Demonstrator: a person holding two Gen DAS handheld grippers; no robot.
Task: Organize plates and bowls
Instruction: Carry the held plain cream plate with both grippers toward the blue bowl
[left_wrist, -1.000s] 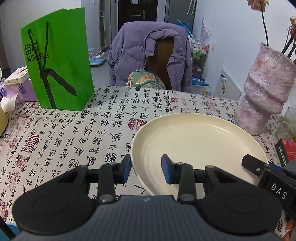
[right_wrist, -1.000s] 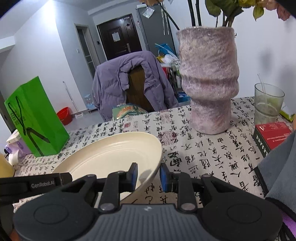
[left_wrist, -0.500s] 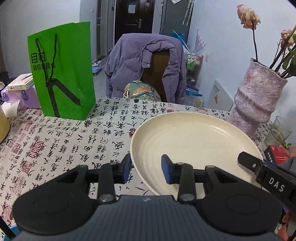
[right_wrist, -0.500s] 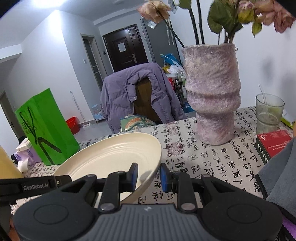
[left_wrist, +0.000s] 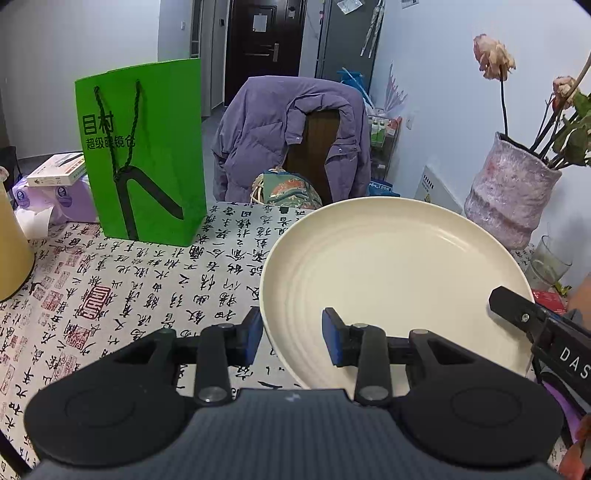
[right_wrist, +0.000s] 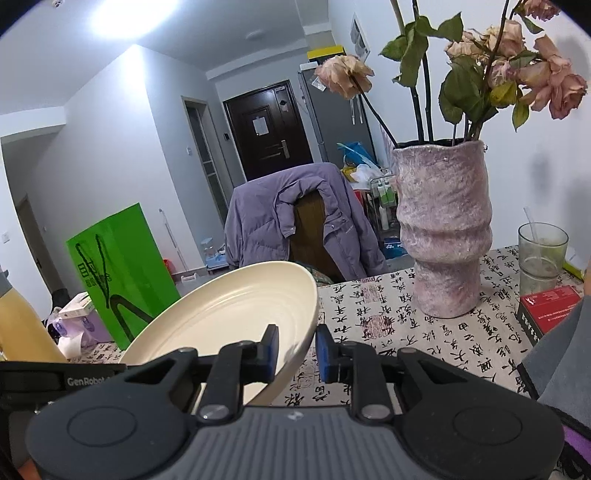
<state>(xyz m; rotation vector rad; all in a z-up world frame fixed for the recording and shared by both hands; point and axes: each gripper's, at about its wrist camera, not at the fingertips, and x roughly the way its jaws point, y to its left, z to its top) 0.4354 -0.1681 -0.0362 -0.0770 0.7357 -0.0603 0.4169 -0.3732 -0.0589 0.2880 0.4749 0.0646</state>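
Left wrist view: the left gripper (left_wrist: 291, 334) straddles the near left rim of a cream plate (left_wrist: 399, 273), one blue pad outside the rim and one over the plate's inside; whether the pads press on it cannot be told. The plate is tilted above the calligraphy tablecloth (left_wrist: 147, 295). Behind stand a green paper bag (left_wrist: 142, 155), a purple jacket (left_wrist: 291, 136) draped over a chair, and a pink vase (left_wrist: 511, 195) to the right. The right gripper's finger (left_wrist: 517, 310) reaches in over the plate's right edge; its body is cut off by the frame.

Right wrist view: the right gripper (right_wrist: 295, 349) has the plate's (right_wrist: 229, 317) right rim between its pads, and its jaws are closing on it. The vase (right_wrist: 443, 229) stands close behind, with a glass (right_wrist: 541, 258) and a red box (right_wrist: 546, 310) beside it. The left gripper (right_wrist: 62, 378) shows only as a dark bar at the left, partly hiding the plate's lower edge.
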